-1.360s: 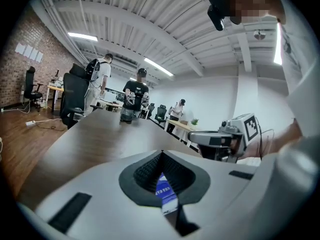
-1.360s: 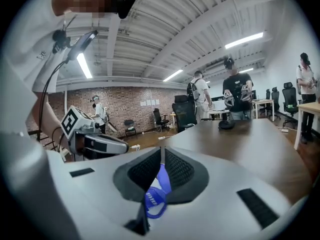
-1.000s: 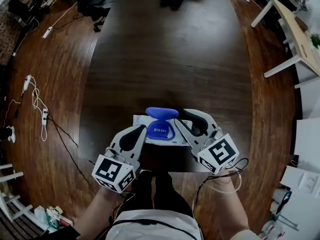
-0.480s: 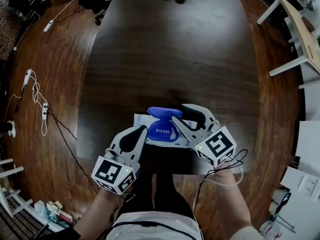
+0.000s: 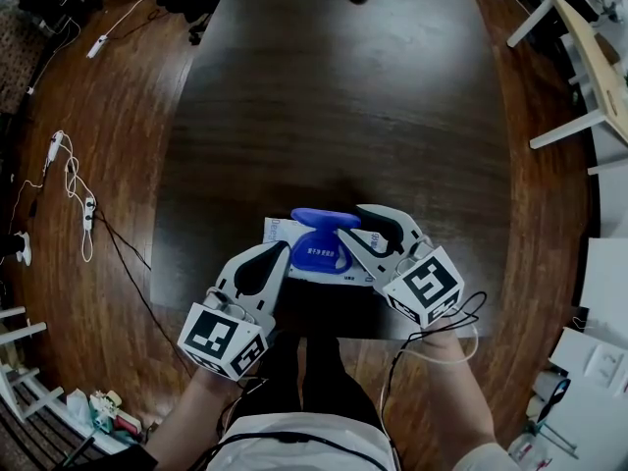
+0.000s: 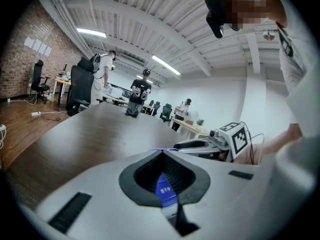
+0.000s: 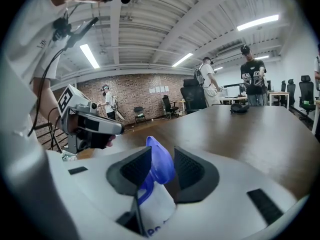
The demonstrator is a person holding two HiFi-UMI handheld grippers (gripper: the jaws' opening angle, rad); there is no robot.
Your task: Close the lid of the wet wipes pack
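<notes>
The flat white plastic wet wipes pack lies at the 6 o'clock edge of the long dark wooden counter, and its rounded blue plastic lid stands upright along the 12 o'clock side of the opening. Over the last second the right gripper, at the pack's 3 o'clock, has sunk a little and its fingers have just been opening; they are now spread wide, with the raised lid between them but not clamped. The left gripper, at 9 o'clock, has its fingers pressed together, tips at the pack's left end. The lid is free but not yet closed, so it probably still needs pushing down toward 6 o'clock
</notes>
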